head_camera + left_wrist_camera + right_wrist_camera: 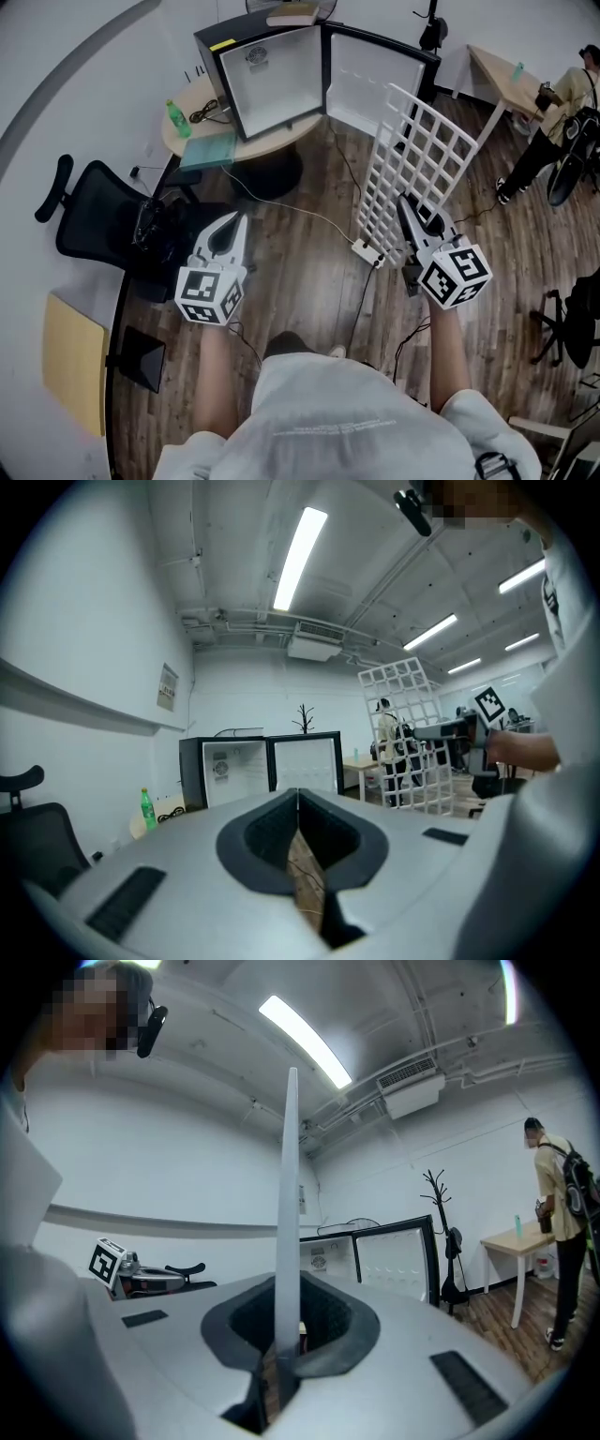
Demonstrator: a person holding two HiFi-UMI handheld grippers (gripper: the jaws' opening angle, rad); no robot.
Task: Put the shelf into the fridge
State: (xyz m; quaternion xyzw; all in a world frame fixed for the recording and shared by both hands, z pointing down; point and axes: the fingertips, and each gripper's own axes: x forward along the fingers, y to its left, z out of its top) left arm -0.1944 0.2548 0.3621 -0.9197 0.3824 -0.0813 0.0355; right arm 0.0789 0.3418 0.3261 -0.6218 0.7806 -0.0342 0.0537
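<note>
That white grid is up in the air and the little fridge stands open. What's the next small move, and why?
Probably carry the shelf forward toward the fridge while tipping it flatter. The right hand-held gripper grips its lower edge; it stands nearly upright, short of the open fridge.

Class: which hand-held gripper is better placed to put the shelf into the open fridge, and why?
Right. The right hand-held gripper is shut on the white wire shelf, which it holds near the open fridge. The left hand-held gripper is shut and holds nothing.
</note>
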